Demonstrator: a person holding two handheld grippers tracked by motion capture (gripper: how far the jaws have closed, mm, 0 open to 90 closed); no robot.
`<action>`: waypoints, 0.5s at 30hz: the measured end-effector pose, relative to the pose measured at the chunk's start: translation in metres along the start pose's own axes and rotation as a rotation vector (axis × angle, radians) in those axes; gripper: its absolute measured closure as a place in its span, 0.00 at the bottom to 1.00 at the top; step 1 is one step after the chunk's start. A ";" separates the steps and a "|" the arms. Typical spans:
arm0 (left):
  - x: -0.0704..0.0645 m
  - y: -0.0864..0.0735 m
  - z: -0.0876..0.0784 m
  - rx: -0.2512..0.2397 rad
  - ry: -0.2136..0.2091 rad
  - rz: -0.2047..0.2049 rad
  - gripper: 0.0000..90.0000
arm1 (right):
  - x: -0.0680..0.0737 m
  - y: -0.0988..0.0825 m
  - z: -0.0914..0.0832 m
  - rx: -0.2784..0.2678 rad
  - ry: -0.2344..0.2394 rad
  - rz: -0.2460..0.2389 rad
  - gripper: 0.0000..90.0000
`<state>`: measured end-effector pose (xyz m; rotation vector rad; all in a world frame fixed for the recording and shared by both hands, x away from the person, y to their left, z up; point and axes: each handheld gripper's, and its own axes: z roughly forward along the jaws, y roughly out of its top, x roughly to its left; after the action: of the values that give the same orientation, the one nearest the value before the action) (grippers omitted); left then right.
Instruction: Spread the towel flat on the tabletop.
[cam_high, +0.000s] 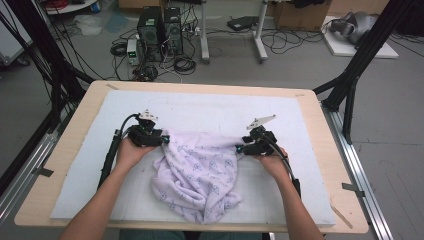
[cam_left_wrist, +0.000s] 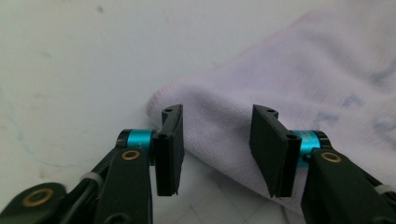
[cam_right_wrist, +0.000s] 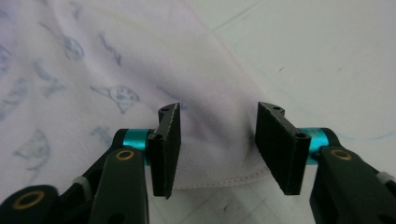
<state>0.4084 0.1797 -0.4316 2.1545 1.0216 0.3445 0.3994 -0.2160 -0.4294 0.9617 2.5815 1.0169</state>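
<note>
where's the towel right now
In the high view the lilac towel lies rumpled on the white mat, centre-front, between the left gripper and right gripper.

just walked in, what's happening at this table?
A person works a pale lilac printed towel on the white mat with two hand-held grippers. The left gripper and right gripper sit at the towel's two upper corners, jaws apart, pads not pressing the cloth. The towel lies rumpled, partly bunched toward the near edge.
</note>
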 end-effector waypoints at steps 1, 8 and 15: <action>-0.001 -0.002 0.005 0.013 0.001 -0.002 0.60 | 0.001 -0.002 0.004 0.017 0.002 0.002 0.54; -0.006 -0.002 0.006 -0.013 0.029 -0.001 0.94 | 0.007 -0.008 0.008 -0.027 0.004 -0.010 0.94; 0.003 0.000 -0.008 -0.054 0.026 -0.030 0.95 | 0.005 -0.005 0.005 -0.024 0.004 -0.047 0.96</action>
<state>0.4060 0.1857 -0.4258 2.0889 1.0466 0.3827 0.3953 -0.2126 -0.4361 0.8897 2.5770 1.0360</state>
